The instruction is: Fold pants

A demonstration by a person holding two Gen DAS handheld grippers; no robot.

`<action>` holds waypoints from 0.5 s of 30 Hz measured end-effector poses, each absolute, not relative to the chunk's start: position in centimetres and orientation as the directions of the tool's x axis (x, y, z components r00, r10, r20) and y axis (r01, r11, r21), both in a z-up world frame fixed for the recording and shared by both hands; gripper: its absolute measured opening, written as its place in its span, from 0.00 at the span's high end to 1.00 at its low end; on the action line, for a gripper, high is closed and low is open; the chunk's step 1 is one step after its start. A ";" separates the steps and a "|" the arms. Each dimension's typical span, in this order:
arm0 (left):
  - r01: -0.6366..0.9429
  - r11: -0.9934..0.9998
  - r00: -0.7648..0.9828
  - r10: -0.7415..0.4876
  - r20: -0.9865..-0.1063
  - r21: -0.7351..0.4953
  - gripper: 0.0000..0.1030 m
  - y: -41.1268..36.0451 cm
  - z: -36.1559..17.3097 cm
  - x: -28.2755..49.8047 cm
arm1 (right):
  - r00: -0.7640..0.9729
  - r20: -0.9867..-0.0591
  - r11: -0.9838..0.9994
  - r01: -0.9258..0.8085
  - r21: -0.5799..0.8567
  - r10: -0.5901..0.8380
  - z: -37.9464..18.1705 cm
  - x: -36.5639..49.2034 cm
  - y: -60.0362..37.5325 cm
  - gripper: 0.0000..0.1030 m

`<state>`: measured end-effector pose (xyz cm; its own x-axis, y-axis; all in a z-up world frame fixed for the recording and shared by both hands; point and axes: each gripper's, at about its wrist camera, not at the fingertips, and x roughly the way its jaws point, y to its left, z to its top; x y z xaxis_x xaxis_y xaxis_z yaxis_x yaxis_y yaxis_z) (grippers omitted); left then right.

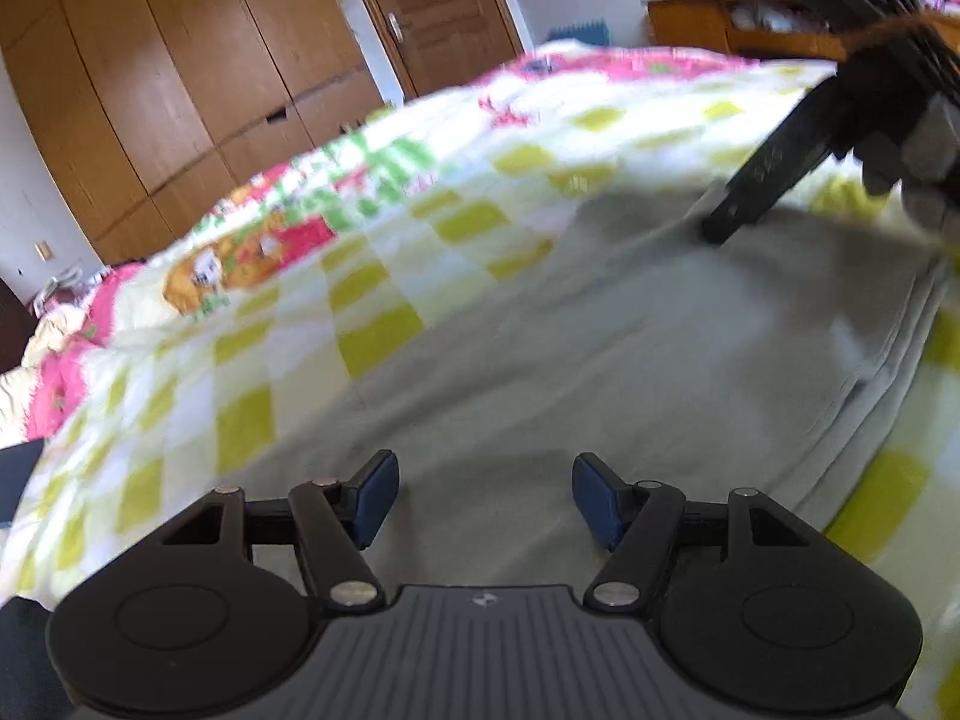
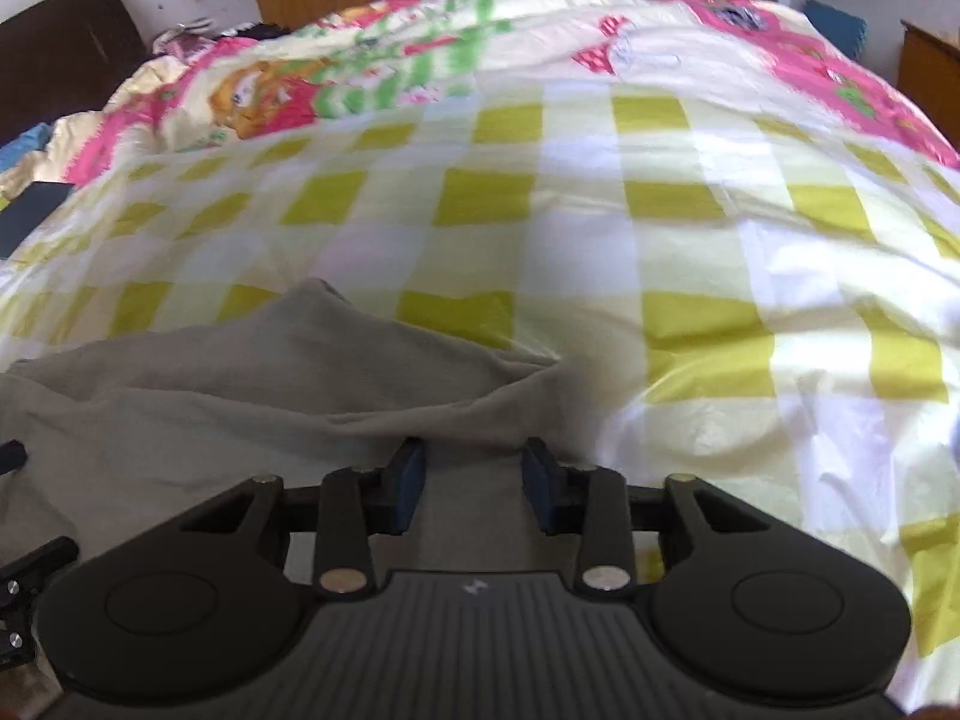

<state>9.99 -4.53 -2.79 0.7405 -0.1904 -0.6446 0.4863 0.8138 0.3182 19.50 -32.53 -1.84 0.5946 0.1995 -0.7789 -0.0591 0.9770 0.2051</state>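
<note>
**Fold pants: between folds, regrasp pending**

Left gripper [image 1: 485, 501]: fingers spread wide, empty, hovering over grey pants [image 1: 600, 348] lying flat on the checked bed cover [image 1: 372, 276]. Right gripper [image 2: 474, 489]: fingers part-open, no grip, cloth edge lying between them. Judged step: release after a fold. Next: close on the edge, carry across. No containers visible.

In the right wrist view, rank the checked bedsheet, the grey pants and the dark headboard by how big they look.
1. Checked bedsheet, filling most of the view.
2. Grey pants, though being close to the camera enlarges them.
3. Dark headboard, small in the far corner and partly cut off.
</note>
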 end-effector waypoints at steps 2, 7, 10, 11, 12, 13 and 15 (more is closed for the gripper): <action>0.483 0.822 0.745 -0.203 -0.635 0.303 0.22 -3.9 -3.4 9.8 | 0.648 -0.719 0.965 -0.114 0.236 0.252 0.2 18.9 -33.2 0.65; 0.459 0.852 0.742 -0.212 -0.636 0.251 0.14 -2.8 -3.4 9.9 | 0.576 -0.689 0.898 -0.280 0.339 0.439 1.4 22.8 -32.5 0.59; 0.457 0.849 0.744 -0.201 -0.638 0.265 0.13 -3.0 -3.3 9.9 | 0.483 -0.717 0.862 -0.336 0.379 0.503 0.0 25.6 -31.2 0.58; 0.456 0.848 0.745 -0.199 -0.637 0.269 0.13 -3.1 -3.3 9.9 | 0.431 -0.725 0.840 -0.350 0.415 0.538 -0.5 26.2 -30.9 0.57; 0.454 0.849 0.746 -0.196 -0.636 0.270 0.13 -3.1 -3.3 9.9 | 0.397 -0.723 0.821 -0.354 0.449 0.566 -0.8 26.6 -30.7 0.60; 0.452 0.850 0.746 -0.195 -0.637 0.270 0.13 -3.1 -3.3 9.9 | 0.365 -0.711 0.795 -0.364 0.485 0.601 -0.9 26.8 -30.6 0.65; 0.454 0.849 0.745 -0.194 -0.638 0.272 0.13 -3.1 -3.3 9.9 | 0.340 -0.676 0.753 -0.378 0.538 0.654 -0.8 26.7 -30.6 0.81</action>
<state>9.91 -3.14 -3.29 0.7453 -0.1940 -0.6378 0.4537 0.8486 0.2722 26.73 -30.58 -0.81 0.3400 0.6537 -0.6760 -0.3776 0.7533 0.5385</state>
